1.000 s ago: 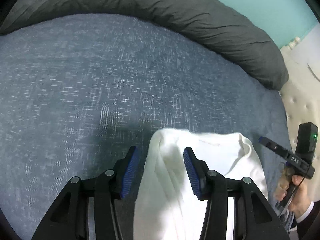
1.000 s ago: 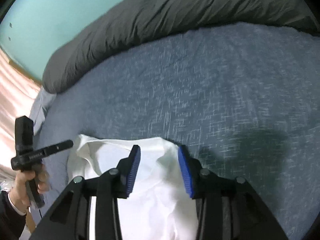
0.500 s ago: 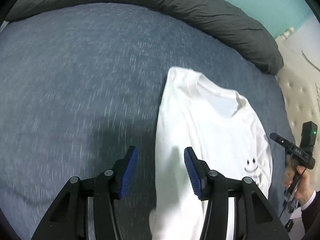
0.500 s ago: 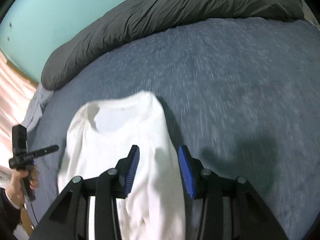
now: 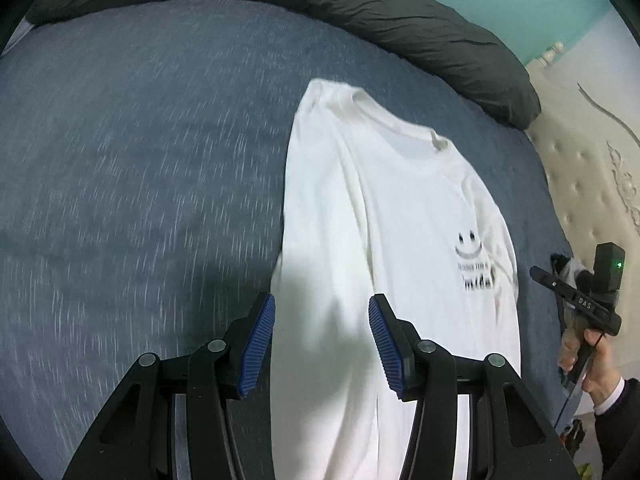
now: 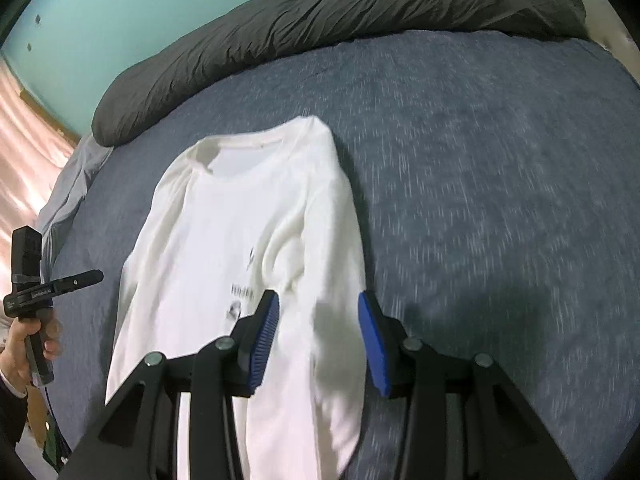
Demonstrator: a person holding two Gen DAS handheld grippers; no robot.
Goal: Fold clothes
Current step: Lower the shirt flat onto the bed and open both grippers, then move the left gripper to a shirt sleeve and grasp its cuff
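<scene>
A white T-shirt (image 5: 400, 220) lies flat and face up on the blue bedcover (image 5: 140, 160), collar (image 5: 400, 128) at the far end, with a black smiley print (image 5: 468, 244) on the chest. My left gripper (image 5: 322, 308) hovers open over the shirt's left edge, and nothing is pinched between its blue pads. In the right wrist view the same shirt (image 6: 224, 240) stretches away from me. My right gripper (image 6: 318, 304) stands open above the shirt's right side, its pads apart from the cloth. The shirt's near hem is hidden under both grippers.
A rumpled dark grey duvet (image 5: 360, 4) runs along the bed's far side. A cream tufted headboard (image 5: 580, 168) stands at the right. A person's hand (image 5: 592, 360) holds the other gripper's handle there. Pink curtain (image 6: 24, 152) hangs at the left. Bare bedcover (image 6: 500, 160) spreads around the shirt.
Both grippers have drawn back from the collar end toward me. Much more of the shirt shows now, laid out at full length. The jaws stayed apart.
</scene>
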